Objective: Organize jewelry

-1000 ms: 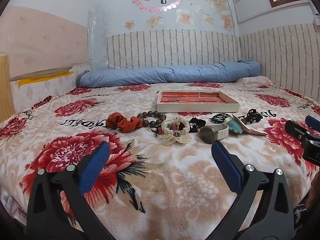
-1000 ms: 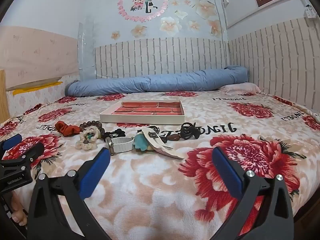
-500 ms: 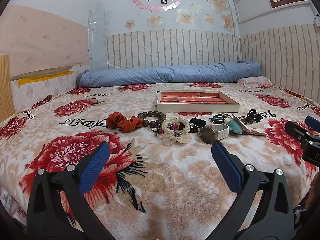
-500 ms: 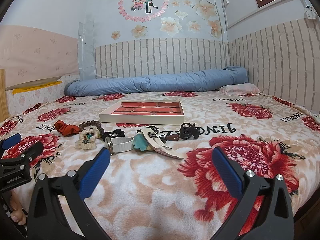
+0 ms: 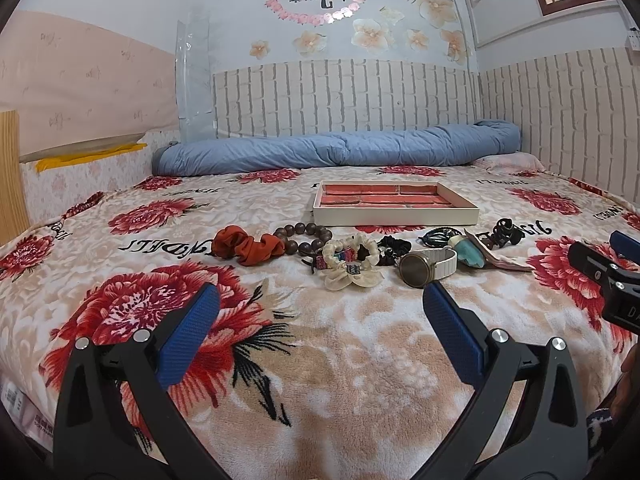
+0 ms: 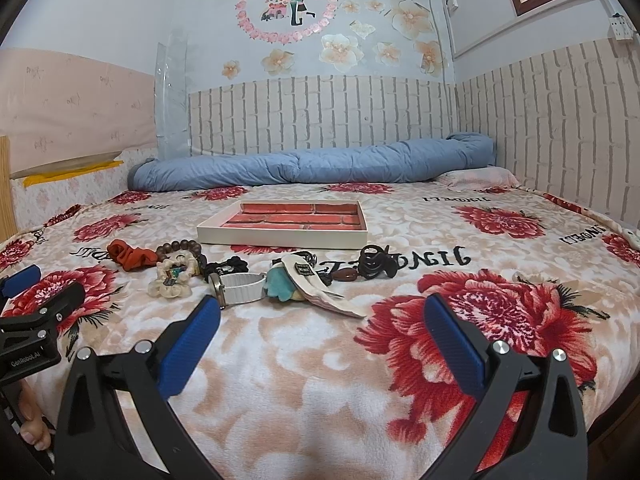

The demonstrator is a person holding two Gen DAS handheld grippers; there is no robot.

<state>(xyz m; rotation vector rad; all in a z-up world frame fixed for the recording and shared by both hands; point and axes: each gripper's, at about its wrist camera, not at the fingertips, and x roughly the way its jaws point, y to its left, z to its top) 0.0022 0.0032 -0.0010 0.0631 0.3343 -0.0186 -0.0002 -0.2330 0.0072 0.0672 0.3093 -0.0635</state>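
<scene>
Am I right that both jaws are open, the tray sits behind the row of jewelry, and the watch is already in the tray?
Not quite: the watch is not in the tray. The left wrist view shows it on the blanket in front of the tray, with the other pieces. The rest stands: both sets of jaws are open.

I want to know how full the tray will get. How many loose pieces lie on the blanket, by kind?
Fabric scrunchies: 2, rust-red, cream ruffled
Bracelets of dark wooden beads: 1
Watches with white band: 1
Black claw clips: 1
Teal stone pendants: 1
Total: 6 clearly told; tangled dark pieces uncounted.
</scene>
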